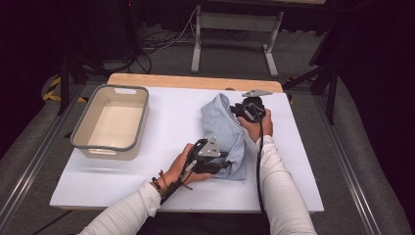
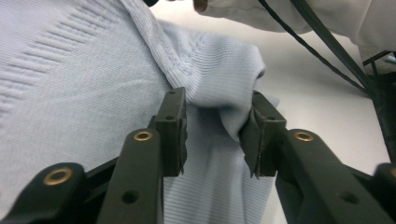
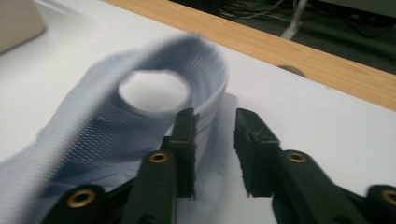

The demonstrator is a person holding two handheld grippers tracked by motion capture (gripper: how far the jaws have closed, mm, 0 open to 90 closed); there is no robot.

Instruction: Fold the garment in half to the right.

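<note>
Black tongs of the left hand [image 2: 217,135] stand part open, a fold of the pale blue ribbed sweater [image 1: 226,137] hanging loose between them. Right tongs [image 3: 215,140] gape too, beside a blurred, curled cuff; whether cloth touches them is unclear. No writing shows. Bunched, the sweater lies mid-table [image 1: 161,105], well right of a beige bin [image 1: 111,122].
</note>
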